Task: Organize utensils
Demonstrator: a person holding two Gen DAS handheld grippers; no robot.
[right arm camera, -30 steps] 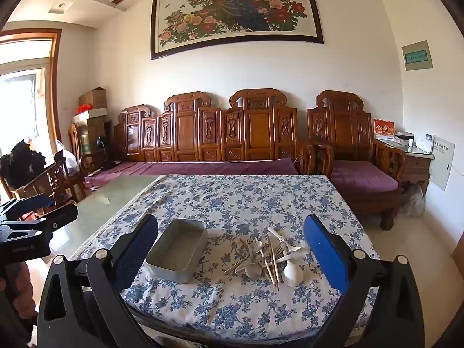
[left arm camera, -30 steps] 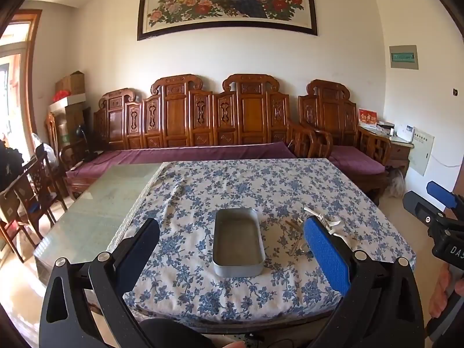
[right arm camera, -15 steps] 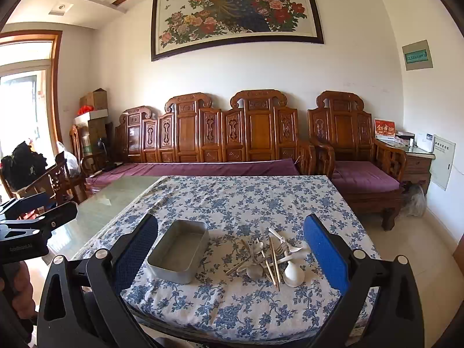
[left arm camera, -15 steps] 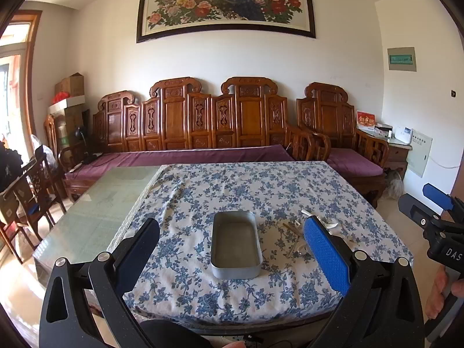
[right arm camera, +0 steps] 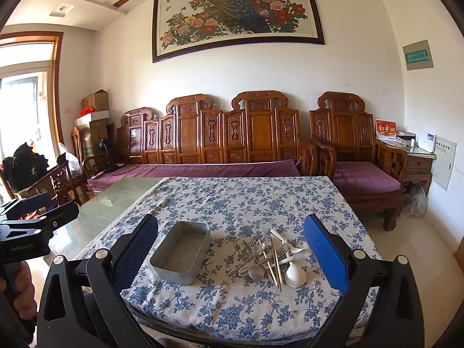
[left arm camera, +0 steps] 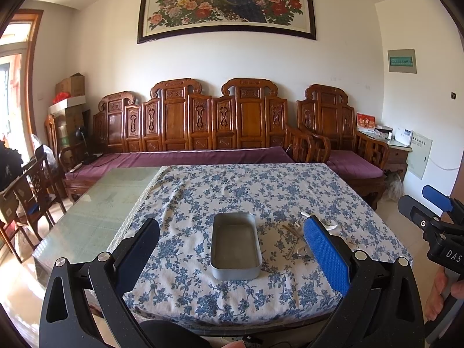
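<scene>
Both the left gripper (left arm camera: 232,249) and right gripper (right arm camera: 232,246) hover spread wide, holding nothing, above the floral-clothed surface (right arm camera: 232,200), where a jumbled pile of metal and white utensils (right arm camera: 269,258) lies just right of the empty rectangular grey metal tin (right arm camera: 181,252).

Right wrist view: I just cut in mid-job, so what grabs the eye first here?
A tangled pile of utensils, spoons, forks and chopsticks, lies on the blue floral tablecloth near the front edge. Just left of it, apart from the pile, sits an empty metal tray. Both the right gripper and the left gripper hang open in front of the table, holding nothing.
</scene>
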